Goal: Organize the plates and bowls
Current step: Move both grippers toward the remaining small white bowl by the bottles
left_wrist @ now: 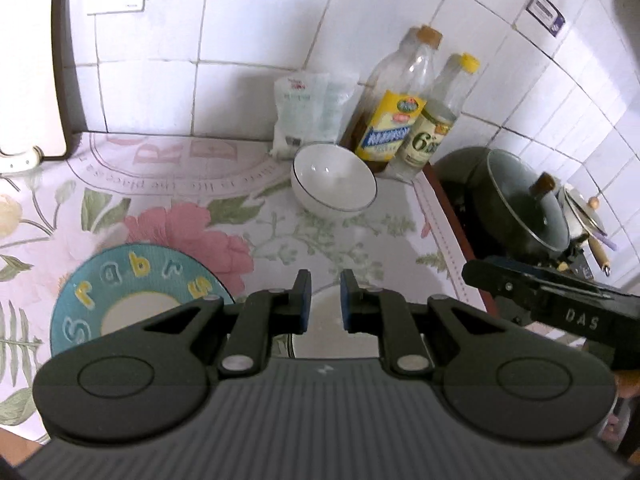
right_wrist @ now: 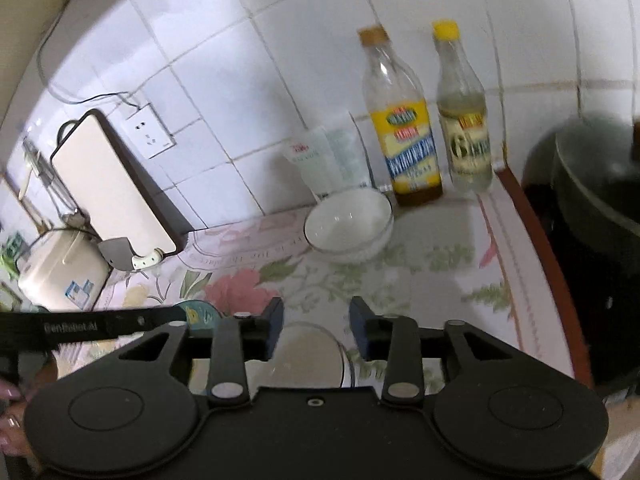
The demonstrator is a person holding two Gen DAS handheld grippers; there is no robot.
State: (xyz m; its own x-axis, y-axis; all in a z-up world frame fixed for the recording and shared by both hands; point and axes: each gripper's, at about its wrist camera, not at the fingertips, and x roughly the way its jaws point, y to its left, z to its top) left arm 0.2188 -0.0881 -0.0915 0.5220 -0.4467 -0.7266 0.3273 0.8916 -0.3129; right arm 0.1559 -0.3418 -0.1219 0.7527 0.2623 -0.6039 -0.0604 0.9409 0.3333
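Note:
A white bowl with a thin dark rim stands upright at the back of the flowered tablecloth. Close below both grippers sits a second white dish, partly hidden by the fingers. A blue plate with coloured letters lies flat to its left. My left gripper hovers above the near dish, its jaws almost together with nothing in them. The jaws of my right gripper stand apart over the same dish, pads not touching it.
Two bottles and a plastic bag stand against the tiled wall behind the far bowl. A lidded dark pot sits past the table's right edge. A cutting board and a white cooker stand left.

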